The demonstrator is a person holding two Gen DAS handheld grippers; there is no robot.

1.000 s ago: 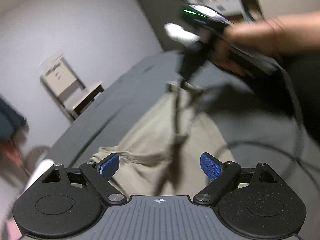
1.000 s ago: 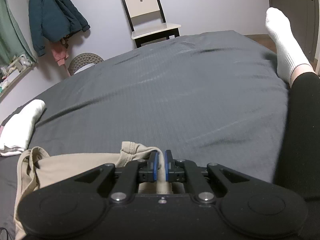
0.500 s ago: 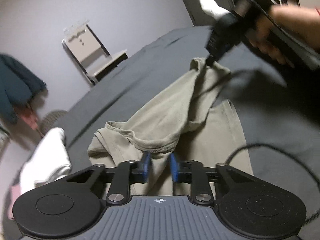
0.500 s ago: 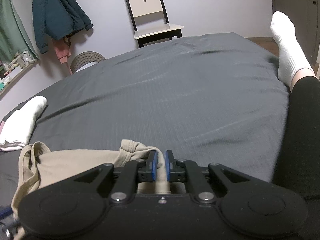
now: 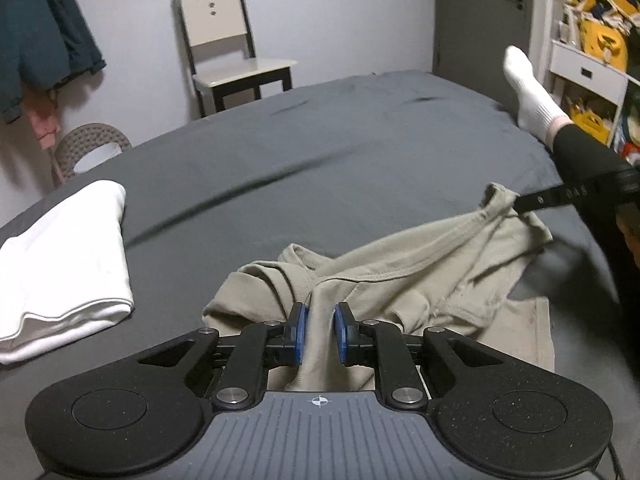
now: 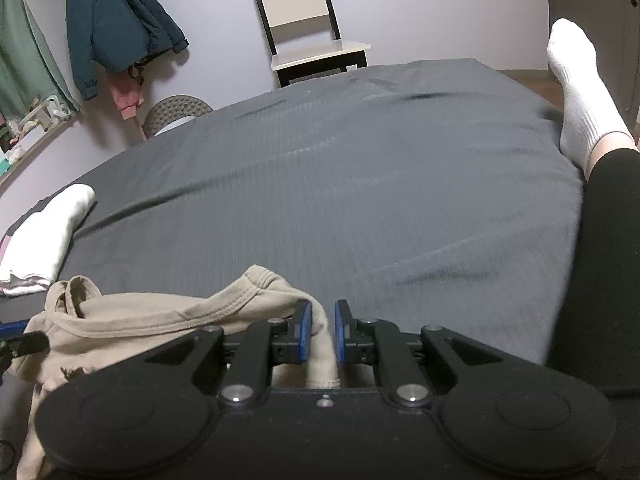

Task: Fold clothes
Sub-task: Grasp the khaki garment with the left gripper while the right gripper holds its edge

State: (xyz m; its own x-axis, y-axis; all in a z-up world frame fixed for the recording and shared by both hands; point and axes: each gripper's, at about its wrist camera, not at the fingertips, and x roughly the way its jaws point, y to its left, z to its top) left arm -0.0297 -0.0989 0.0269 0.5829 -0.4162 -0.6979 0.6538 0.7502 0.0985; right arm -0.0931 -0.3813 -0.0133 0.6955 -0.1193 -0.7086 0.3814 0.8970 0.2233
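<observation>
Low centre of the left wrist view: left gripper (image 5: 319,334), blue pads closed to a narrow gap on a bunched fold of the khaki garment (image 5: 420,276). Garment lies crumpled on the dark grey bed sheet (image 5: 320,152), one edge drawn toward the right of frame, where the right gripper (image 6: 319,330) pinches it, pads likewise nearly closed with cloth between. Two separated holds likely meant to stretch the cloth taut and flatten it before any fold. Folded white garment (image 5: 64,260) parked at left, probably kept apart as finished. Person's leg in a white sock (image 5: 528,96) rests at the far right edge of the bed
</observation>
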